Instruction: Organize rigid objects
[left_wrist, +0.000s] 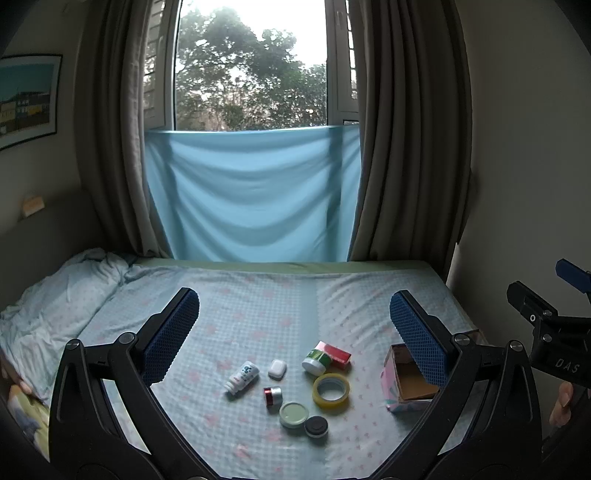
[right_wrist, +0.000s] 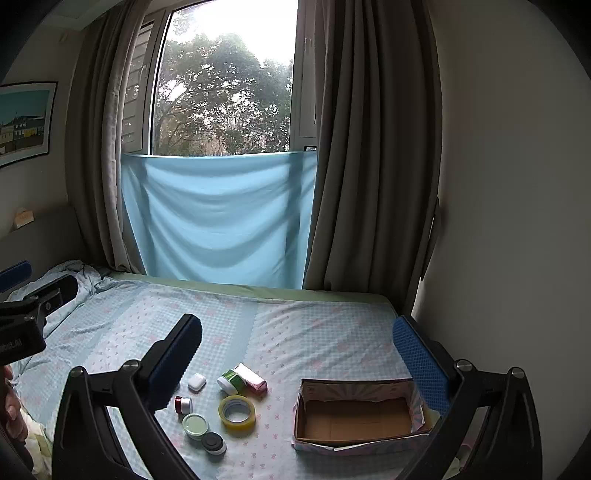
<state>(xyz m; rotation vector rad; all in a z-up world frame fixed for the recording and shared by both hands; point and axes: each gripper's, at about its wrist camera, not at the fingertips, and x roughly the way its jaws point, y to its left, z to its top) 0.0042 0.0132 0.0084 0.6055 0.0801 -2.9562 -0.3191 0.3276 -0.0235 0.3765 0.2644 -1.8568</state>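
Several small items lie on the bed: a white bottle (left_wrist: 242, 379), a white earbud case (left_wrist: 277, 369) (right_wrist: 196, 381), a green-labelled jar (left_wrist: 316, 361) (right_wrist: 231, 381), a red box (left_wrist: 335, 353) (right_wrist: 253, 379), a yellow tape roll (left_wrist: 331, 389) (right_wrist: 237, 410), a small red jar (left_wrist: 273, 396) (right_wrist: 183, 404), a pale green lid (left_wrist: 293, 414) (right_wrist: 195, 424) and a black jar (left_wrist: 316, 427) (right_wrist: 214, 442). An open, empty cardboard box (left_wrist: 402, 380) (right_wrist: 356, 415) sits to their right. My left gripper (left_wrist: 295, 328) and right gripper (right_wrist: 297, 354) are open, empty, above the bed.
The bed (left_wrist: 258, 306) is covered by a light blue checked sheet, with a crumpled duvet (left_wrist: 55, 295) at the left. A blue cloth (left_wrist: 251, 192) hangs below the window, grey curtains on both sides. A wall (right_wrist: 517, 221) stands on the right.
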